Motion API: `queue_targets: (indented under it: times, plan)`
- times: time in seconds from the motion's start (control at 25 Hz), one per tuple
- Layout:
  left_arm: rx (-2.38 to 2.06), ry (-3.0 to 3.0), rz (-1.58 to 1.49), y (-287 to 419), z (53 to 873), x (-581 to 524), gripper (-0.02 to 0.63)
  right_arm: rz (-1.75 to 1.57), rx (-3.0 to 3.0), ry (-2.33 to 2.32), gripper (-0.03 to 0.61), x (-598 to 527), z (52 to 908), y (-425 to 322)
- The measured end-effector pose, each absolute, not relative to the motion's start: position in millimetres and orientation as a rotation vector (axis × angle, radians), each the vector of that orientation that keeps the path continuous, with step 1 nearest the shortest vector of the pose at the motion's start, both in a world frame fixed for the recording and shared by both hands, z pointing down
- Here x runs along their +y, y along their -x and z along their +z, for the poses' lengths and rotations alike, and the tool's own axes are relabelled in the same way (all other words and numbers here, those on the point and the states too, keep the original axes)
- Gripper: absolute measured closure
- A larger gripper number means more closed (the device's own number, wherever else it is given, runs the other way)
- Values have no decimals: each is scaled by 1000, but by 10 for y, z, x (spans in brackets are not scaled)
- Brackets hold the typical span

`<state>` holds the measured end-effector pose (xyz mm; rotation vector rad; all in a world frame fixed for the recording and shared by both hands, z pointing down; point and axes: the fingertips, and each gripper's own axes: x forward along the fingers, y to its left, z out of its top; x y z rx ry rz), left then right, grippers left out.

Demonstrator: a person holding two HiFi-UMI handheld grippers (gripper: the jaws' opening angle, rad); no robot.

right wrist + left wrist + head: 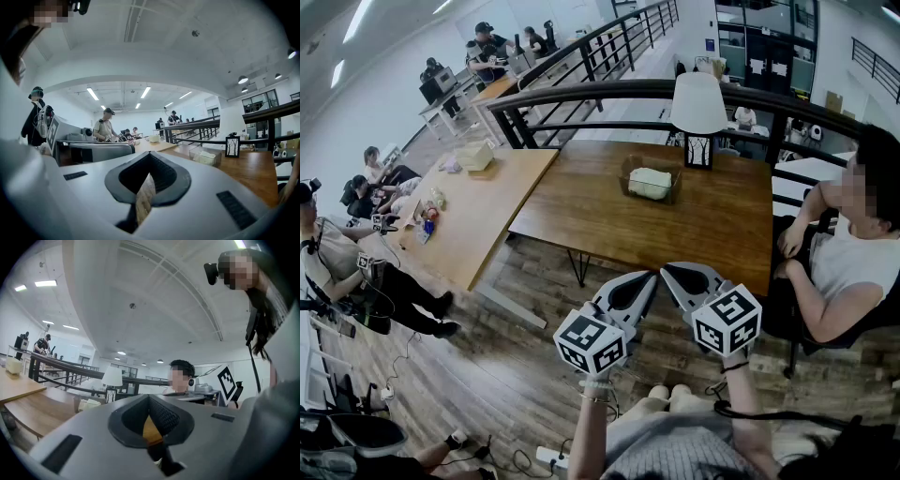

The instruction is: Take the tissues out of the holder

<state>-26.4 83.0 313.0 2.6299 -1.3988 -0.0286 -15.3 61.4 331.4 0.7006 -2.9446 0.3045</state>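
A clear holder point(650, 181) with a pale wad of tissues point(649, 184) inside stands on the dark wooden table point(609, 216), near a small white lamp point(697, 108). Both grippers hang side by side above the floor, short of the table's near edge and far from the holder. My left gripper point(651, 276) is shut with nothing in it. My right gripper point(667, 269) is shut and empty too. The left gripper view shows the holder point(89, 404) small beyond the closed jaws. In the right gripper view the holder point(205, 155) sits to the right of the jaws.
A person point(853, 244) sits at the table's right end. A lighter wooden table point(478, 211) with small items adjoins on the left, with people seated beside it. A black railing point(581, 94) runs behind the table. Cables lie on the floor near my feet.
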Motion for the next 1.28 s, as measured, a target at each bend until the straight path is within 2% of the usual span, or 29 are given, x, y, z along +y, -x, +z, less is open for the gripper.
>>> queue_targets:
  times: [0.72, 0.88, 1.28]
  plan:
    - [-1442, -2594, -45, 243, 3172, 829, 606, 276, -2926, -662, 566, 625, 3367, 76]
    - [-1468, -2581, -54, 139, 3217, 915, 606, 365, -2970, -660, 566, 593, 3366, -33]
    - [-1540, -2513, -54, 433, 3343, 587, 606, 418, -2963, -573, 566, 282, 3479, 213]
